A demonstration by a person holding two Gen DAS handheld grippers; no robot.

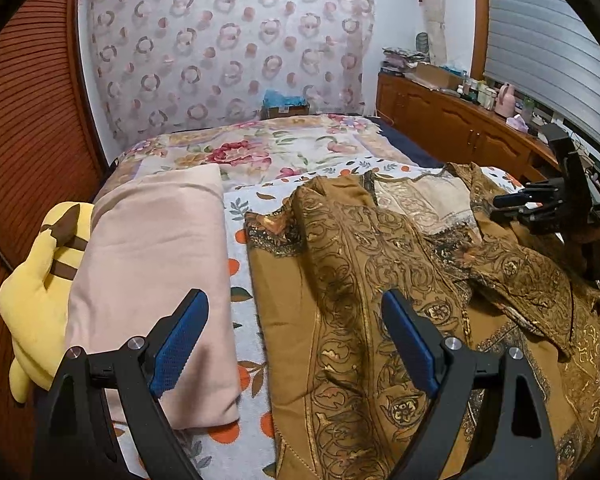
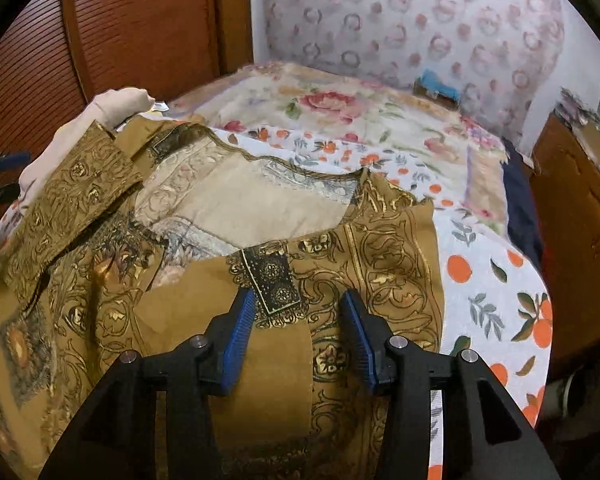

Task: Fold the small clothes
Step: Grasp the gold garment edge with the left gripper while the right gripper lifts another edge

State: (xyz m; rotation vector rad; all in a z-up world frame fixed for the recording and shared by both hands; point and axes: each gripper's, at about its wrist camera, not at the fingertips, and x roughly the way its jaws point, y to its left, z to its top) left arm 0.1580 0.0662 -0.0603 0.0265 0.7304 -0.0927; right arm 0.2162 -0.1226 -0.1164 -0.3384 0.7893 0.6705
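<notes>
A mustard-brown garment (image 1: 340,264) with a gold scroll print lies spread and rumpled on the bed. Its pale inner side (image 2: 260,204) shows at the neck opening, and one sleeve (image 2: 72,196) is laid across on the left. My left gripper (image 1: 294,296) hovers open and wide over the garment's left edge, with nothing between its pads. My right gripper (image 2: 298,294) is open just above the garment's near flap; cloth lies under the gap, but the pads do not press on it. The right gripper (image 1: 512,202) also shows at the far right of the left wrist view.
A folded pink cloth (image 1: 152,260) and a yellow plush toy (image 1: 36,292) lie left of the garment. The bed sheet (image 2: 496,280) has an orange-fruit print. Louvred wooden doors (image 1: 32,120) stand on the left and a cluttered wooden cabinet (image 1: 460,120) on the right. A cardboard box (image 1: 284,106) sits at the far end.
</notes>
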